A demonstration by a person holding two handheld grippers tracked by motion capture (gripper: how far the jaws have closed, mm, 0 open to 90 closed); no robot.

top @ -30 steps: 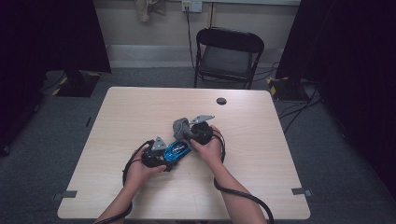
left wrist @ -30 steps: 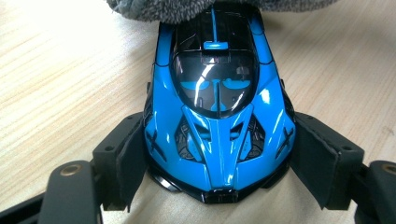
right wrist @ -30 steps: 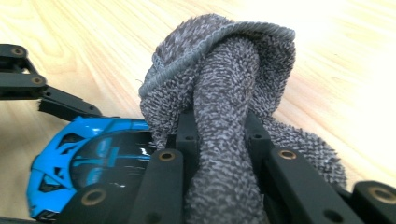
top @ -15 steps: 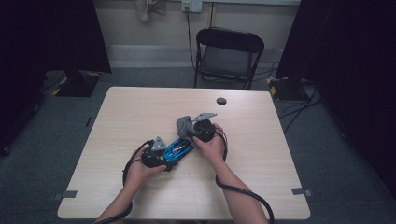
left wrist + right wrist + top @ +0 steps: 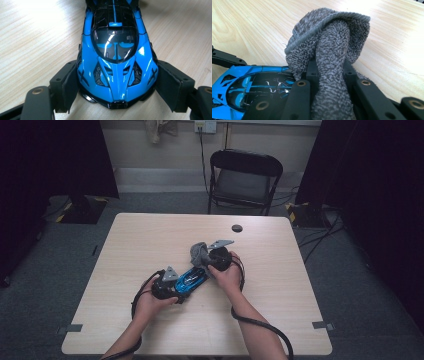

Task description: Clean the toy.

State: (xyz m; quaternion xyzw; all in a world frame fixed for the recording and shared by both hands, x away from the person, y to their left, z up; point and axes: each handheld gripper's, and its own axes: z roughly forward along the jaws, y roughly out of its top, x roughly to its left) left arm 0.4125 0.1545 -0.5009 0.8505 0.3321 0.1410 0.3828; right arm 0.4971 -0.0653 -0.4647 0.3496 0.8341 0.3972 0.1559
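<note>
Roughly at the middle of the pale wood-grain table [image 5: 150, 240], a glossy blue and black toy sports car [image 5: 192, 279] lies between the two hands, with the left gripper [image 5: 176, 285] at its 8 o'clock end and the right gripper [image 5: 205, 257] at its 1 o'clock end. Clamped tight in the right gripper's jaws is a bunched grey terry cloth [image 5: 199, 252], which hangs over the car's far end. Beyond the cloth, toward 1 o'clock on the tabletop, sits a small dark round disc [image 5: 237, 228], well apart from the work; past the table's far edge stands a black folding chair [image 5: 243, 180] against the wall. From above, hands and gripper bodies cover the contact points, so the grip on the car cannot be read there. The left gripper view settles it: the car [image 5: 116, 57] points nose-first at the camera, and the two black pads [image 5: 71, 87] press against its front flanks, holding it on the table [image 5: 32, 42]. The right gripper view adds the cloth [image 5: 332, 57] squeezed into a thick roll between the jaws and folded over on top, with the car's dark canopy [image 5: 259, 88] at 8 o'clock below it, and the fold hides where cloth meets car.
</note>
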